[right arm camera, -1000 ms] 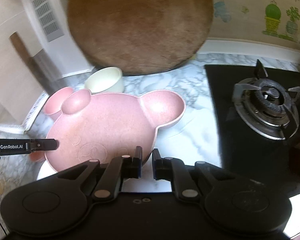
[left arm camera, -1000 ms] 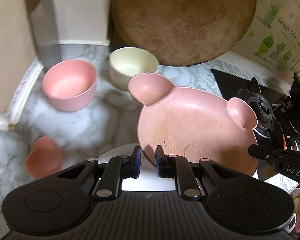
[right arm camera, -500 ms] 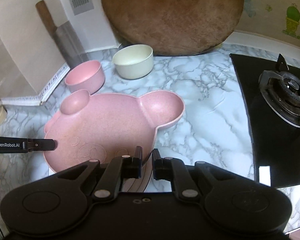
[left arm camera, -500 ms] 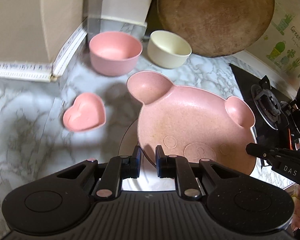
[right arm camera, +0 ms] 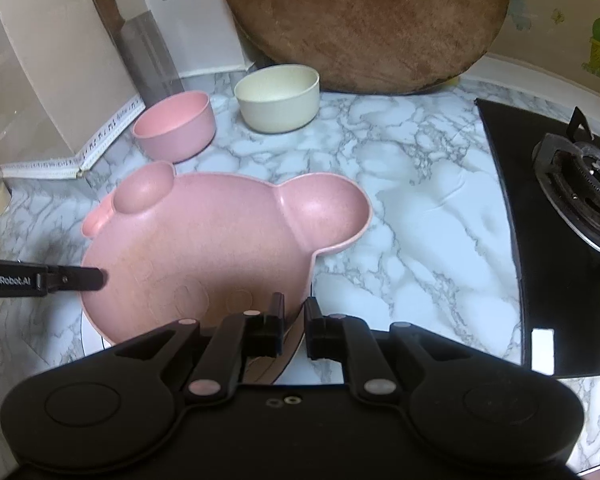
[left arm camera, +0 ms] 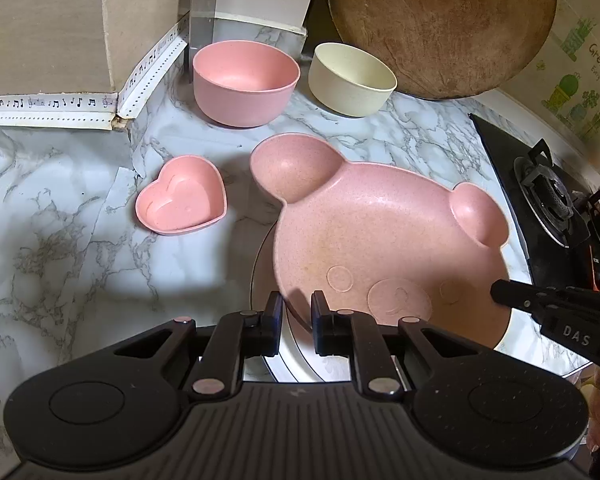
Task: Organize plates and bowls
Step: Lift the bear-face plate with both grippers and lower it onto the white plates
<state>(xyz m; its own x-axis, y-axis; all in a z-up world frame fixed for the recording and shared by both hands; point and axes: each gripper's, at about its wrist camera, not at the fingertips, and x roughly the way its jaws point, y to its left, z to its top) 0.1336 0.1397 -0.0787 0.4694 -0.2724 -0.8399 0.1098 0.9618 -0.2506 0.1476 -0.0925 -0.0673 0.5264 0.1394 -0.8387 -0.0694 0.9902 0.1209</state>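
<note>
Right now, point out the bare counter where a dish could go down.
Widest bare marble: between the bear plate and the black stove top, in front of the cream bowl. Another open stretch lies left of the heart dish. Crowded: the back corner, with pink bowl, cream bowl and leaning wooden board.

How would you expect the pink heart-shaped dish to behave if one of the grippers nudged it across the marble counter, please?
The heart-shaped dish sits low and wide with a flat base, so it would probably slide rather than tip. It looks thin-walled and matte like the pink bowl, so likely stiff and light. The marble counter looks smooth, so it may skid easily.
</note>
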